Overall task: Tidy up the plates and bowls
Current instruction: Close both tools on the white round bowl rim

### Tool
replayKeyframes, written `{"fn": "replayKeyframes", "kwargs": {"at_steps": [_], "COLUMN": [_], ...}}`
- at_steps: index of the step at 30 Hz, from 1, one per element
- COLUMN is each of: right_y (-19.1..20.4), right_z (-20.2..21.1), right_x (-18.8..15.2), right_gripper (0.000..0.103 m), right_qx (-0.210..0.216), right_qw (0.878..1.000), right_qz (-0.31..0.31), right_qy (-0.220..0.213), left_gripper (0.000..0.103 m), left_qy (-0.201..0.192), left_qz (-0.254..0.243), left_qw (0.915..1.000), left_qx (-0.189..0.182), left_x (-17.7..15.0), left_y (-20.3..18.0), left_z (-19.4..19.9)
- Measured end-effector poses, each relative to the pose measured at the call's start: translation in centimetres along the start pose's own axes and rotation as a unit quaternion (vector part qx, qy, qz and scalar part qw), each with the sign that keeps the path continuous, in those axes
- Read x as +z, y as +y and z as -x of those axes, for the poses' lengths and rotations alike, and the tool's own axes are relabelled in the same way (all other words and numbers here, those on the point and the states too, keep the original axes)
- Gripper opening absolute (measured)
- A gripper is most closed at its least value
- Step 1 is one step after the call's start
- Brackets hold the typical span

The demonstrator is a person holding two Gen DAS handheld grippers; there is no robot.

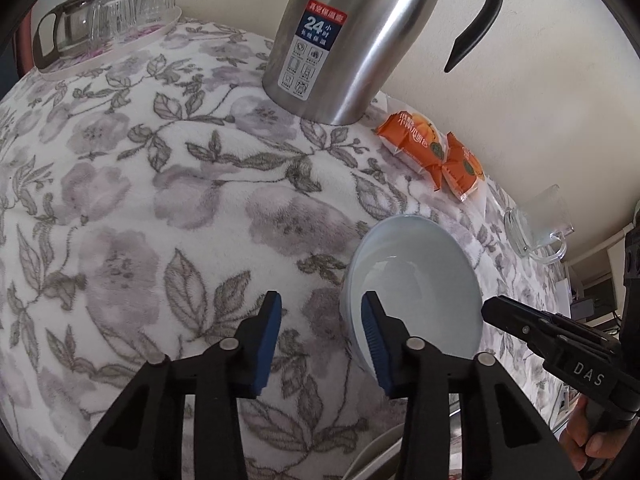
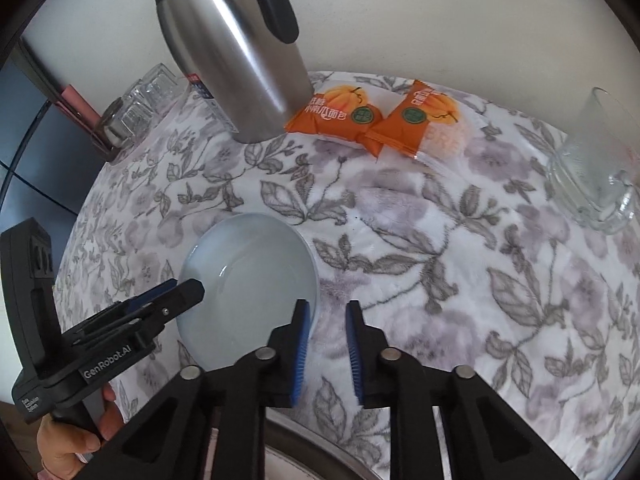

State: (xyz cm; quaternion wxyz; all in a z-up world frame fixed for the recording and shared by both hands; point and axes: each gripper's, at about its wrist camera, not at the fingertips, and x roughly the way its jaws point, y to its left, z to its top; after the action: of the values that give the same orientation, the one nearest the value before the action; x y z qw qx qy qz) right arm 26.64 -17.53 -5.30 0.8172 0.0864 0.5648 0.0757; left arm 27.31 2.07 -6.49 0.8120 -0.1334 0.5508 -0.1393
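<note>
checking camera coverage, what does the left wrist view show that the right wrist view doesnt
Only the left wrist view: the coffee pot on the tray, and the flask's label face-on.
Only the right wrist view: the whole glass jug, and a metal rim at the bottom edge.
Both: pale bowl, steel flask, orange snack packets, floral cloth.

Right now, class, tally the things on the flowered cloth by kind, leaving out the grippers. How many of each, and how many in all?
Bowls: 1, pale blue
Steel flasks: 1
Orange snack packets: 2
Clear glass mugs: 1
Trays of glassware: 1; the count of glasses on it cannot be told
Total: 6
</note>
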Motion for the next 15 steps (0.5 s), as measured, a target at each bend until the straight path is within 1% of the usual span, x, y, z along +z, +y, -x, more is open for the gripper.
{"fn": "replayKeyframes", "kwargs": {"at_steps": [4,6,9,15], "right_y": [0.5,0.7,0.9,1.1], "right_z": [-1.0,-1.4,-2.0,-3.0], "right_x": [0.3,0.3,0.3,0.4], "right_gripper": [0.01,0.009,0.009,0.009], "right_qx": [0.001,0.001,-0.004,-0.009], "right_qw": [1.0,1.0,0.999,0.999], "right_qz": [0.015,0.019,0.031,0.041], "right_qy": [0.009,0.014,0.023,0.034], "left_gripper": [0.036,0.03,0.025,0.025], "left_qy": [0.0,0.002,0.003,0.004], "left_qz": [-0.004,-0.009,-0.017,-0.031], "left_qw": [1.0,0.9999,0.9998,0.9995], "left_qx": [-0.001,-0.004,-0.01,-0.004], "left_x": [0.0,0.0,-0.1,-0.3], "left_y": [-0.1,-0.2,-0.5,-1.2], "left_z": [-0.1,-0.3,-0.4,-0.9]}}
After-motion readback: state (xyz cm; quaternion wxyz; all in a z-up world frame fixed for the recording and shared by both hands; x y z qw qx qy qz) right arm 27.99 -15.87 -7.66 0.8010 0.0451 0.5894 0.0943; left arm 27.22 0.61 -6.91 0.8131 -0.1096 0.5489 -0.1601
